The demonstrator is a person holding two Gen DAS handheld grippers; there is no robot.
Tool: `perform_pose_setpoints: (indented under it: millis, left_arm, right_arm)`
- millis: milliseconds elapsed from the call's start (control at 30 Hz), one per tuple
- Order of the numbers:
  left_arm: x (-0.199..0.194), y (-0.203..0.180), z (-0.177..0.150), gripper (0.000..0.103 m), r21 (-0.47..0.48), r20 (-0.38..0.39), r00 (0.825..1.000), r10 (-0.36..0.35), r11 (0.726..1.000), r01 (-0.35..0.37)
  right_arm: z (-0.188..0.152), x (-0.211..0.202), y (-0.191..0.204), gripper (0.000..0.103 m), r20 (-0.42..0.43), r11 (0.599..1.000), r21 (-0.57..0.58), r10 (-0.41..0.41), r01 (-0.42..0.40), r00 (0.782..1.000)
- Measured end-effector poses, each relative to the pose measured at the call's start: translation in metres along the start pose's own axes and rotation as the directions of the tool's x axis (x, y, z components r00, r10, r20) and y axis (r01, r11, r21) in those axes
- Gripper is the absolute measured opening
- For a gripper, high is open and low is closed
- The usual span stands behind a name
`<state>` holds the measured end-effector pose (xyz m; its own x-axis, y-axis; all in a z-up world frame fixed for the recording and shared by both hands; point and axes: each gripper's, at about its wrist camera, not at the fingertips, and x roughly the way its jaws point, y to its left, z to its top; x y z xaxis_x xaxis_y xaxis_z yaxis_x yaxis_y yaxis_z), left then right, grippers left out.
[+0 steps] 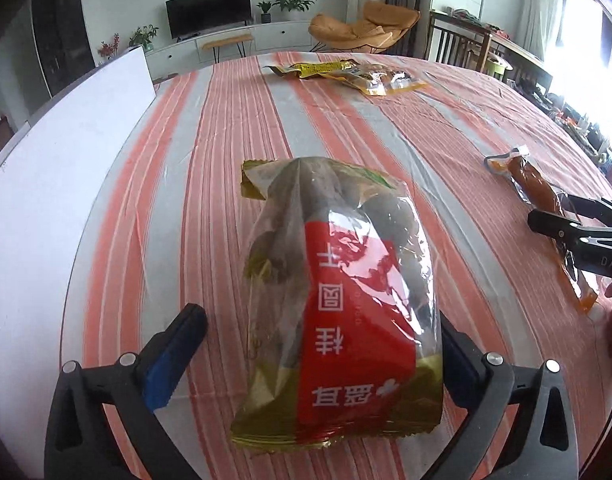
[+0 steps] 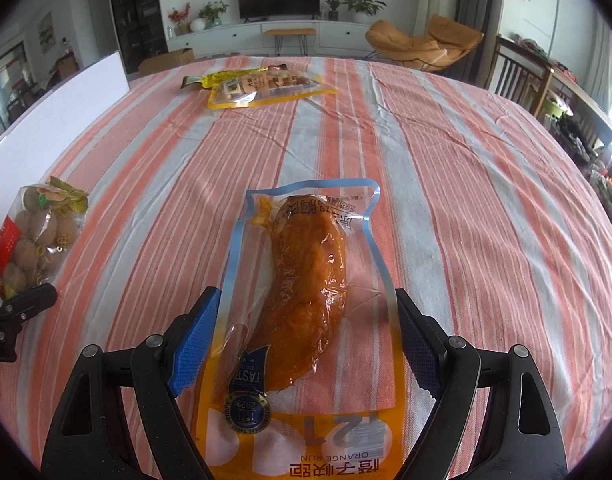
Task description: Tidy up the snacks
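On my left wrist camera, the left gripper (image 1: 318, 332) stands wide apart around the longan bag (image 1: 338, 300), a clear packet with a red label lying on the striped tablecloth (image 1: 210, 152). The left pad is clear of the bag; the right pad sits hard against its edge, though I cannot tell if it touches. The bag's long axis runs near to far, its gold crimped end pointing away from me. Far across the table lie two yellow snack packets (image 1: 346, 74), and a white board (image 1: 66, 160) stands along the left edge. At far right, the right gripper (image 1: 566, 220) hovers over the chicken pouch (image 1: 542, 192).

On my right wrist camera, the right gripper (image 2: 306, 344) is open, its blue pads either side of the chicken pouch (image 2: 306, 280) without pressing it. The pouch lies flat, long axis near to far, its clear sealed end pointing away. The longan bag (image 2: 38, 232) rests at the left, the left gripper (image 2: 26, 304) just near of it.
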<state>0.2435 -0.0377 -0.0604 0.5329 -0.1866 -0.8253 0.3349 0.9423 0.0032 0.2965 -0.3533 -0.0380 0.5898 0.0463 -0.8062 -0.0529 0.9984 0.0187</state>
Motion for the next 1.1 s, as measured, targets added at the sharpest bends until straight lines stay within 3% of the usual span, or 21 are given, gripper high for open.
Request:
perform_pose_setpoints:
  millis: [1100]
  left_arm:
    - [0.0037,-0.0003,0.0025,0.103,-0.002,0.001,1.000,-0.004,1.000,0.004]
  right_arm:
    - [0.0007,-0.0004,-0.0002,0.086,-0.001,1.000,0.001,0.001,-0.001,1.000]
